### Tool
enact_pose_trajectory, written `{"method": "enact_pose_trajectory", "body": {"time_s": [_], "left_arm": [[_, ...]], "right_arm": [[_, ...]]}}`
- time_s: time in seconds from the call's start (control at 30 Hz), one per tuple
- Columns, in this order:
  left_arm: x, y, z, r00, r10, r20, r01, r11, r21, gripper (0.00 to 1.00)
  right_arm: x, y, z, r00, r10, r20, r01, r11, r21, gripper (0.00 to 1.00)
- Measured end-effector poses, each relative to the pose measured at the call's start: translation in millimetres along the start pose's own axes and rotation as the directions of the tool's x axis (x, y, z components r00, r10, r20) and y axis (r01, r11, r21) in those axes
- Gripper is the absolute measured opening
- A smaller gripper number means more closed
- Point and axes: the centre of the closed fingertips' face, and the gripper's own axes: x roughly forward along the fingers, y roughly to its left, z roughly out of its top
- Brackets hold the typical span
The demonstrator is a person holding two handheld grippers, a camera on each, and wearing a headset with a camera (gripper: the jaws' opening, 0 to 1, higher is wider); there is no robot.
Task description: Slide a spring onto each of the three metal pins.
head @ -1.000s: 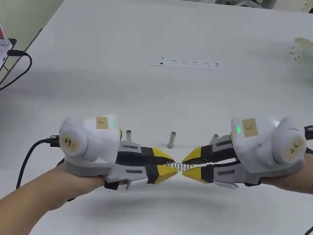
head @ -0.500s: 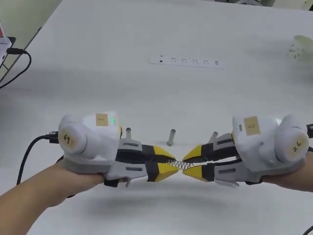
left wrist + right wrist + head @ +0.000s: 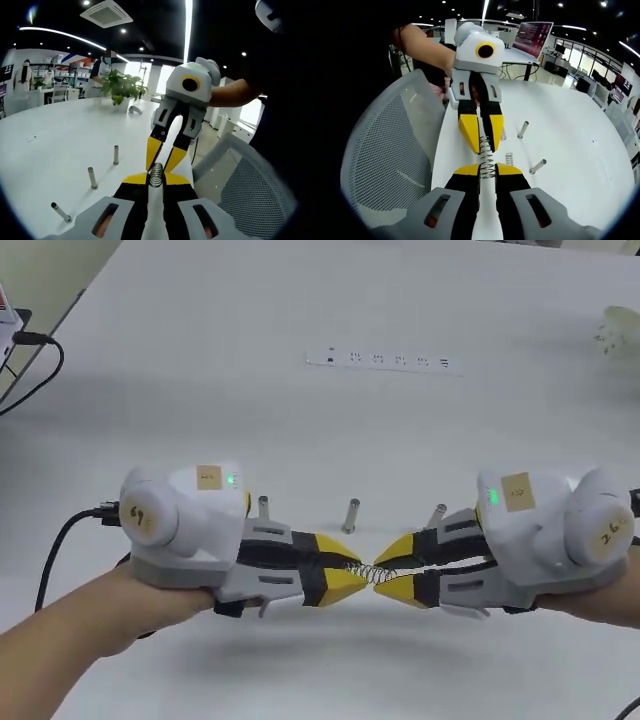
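A small metal spring (image 3: 369, 573) hangs level above the table, bridging both grippers. My left gripper (image 3: 352, 570) is shut on its left end and my right gripper (image 3: 386, 571) on its right end. In the right gripper view the spring (image 3: 486, 156) runs from my own jaws to the left gripper's yellow fingers (image 3: 469, 131). In the left gripper view it (image 3: 156, 173) sits end-on between my tips, under the right gripper's fingers (image 3: 151, 151). Three bare upright pins (image 3: 263, 507) (image 3: 352, 515) (image 3: 440, 514) stand just behind the grippers.
Two loose springs (image 3: 509, 158) (image 3: 503, 133) lie on the white table near the pins. A white power strip (image 3: 385, 362) lies further back and a black cable (image 3: 38, 380) runs at the far left. A mesh chair (image 3: 390, 150) stands at the near edge.
The spring stays held between both grippers. The pair of grippers has hardly shifted; mostly the head camera moved.
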Motion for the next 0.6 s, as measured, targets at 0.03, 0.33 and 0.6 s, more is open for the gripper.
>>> {"method": "enact_pose_trajectory", "body": {"time_s": [0.03,0.33,0.6], "left_arm": [[0.1,-0.2,0.0,1.0,-0.001,0.0,0.001,1.0,0.001,0.02],[-1.4,-0.6,2.7,0.9999,-0.004,0.01,0.004,1.0,-0.011,0.02],[-2.7,-0.7,0.9,1.0,-0.005,0.006,0.005,1.0,-0.014,0.02]], "right_arm": [[0.0,0.0,-0.2,1.0,0.0,0.0,0.0,1.0,0.001,0.09],[1.1,0.9,-8.6,0.9995,0.0,-0.03,0.0,1.0,-0.011,0.11],[-1.8,-0.6,-5.0,0.9999,-0.014,0.0,0.014,1.0,0.014,0.09]]}}
